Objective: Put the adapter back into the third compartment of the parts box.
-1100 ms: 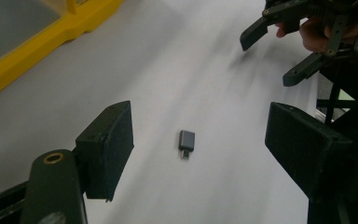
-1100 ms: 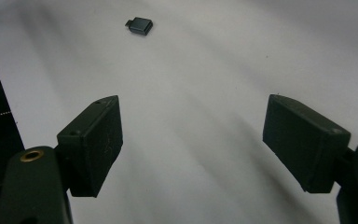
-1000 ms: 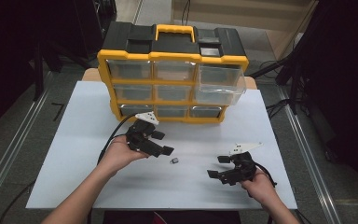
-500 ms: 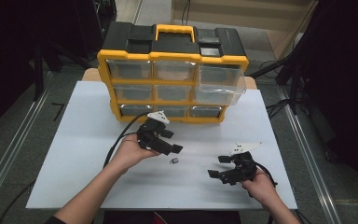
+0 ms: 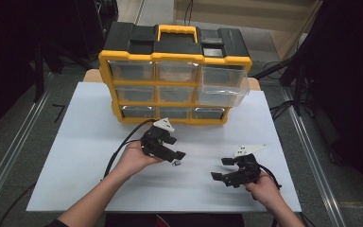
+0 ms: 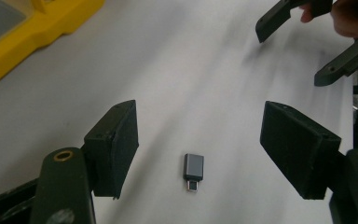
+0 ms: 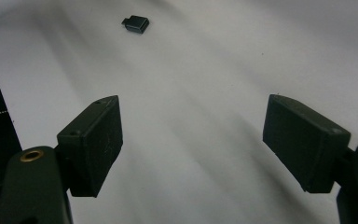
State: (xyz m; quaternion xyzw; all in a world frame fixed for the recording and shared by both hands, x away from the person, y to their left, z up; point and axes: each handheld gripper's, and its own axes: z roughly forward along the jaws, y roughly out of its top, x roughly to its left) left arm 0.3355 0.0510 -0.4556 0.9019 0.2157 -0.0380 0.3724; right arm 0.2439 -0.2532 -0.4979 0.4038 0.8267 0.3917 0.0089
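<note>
A small grey USB adapter (image 5: 174, 162) lies flat on the white table (image 5: 75, 142). My left gripper (image 5: 176, 148) hovers just over it, open, and the adapter (image 6: 193, 169) sits on the table between its two jaws, touching neither. To the right, my right gripper (image 5: 223, 169) is open and holds nothing; in its own view the adapter (image 7: 136, 23) lies far ahead at upper left. In the left gripper view, the right gripper (image 6: 293, 44) shows at the upper right.
A yellow and black drawer organiser (image 5: 175, 71) stands at the back of the table; its upper right clear drawer (image 5: 223, 85) is pulled out. Cables trail from both grippers. Metal rails run along the table's left and right sides.
My left gripper has moved right and slightly toward the person, ending over the adapter. The right gripper has stayed in place.
</note>
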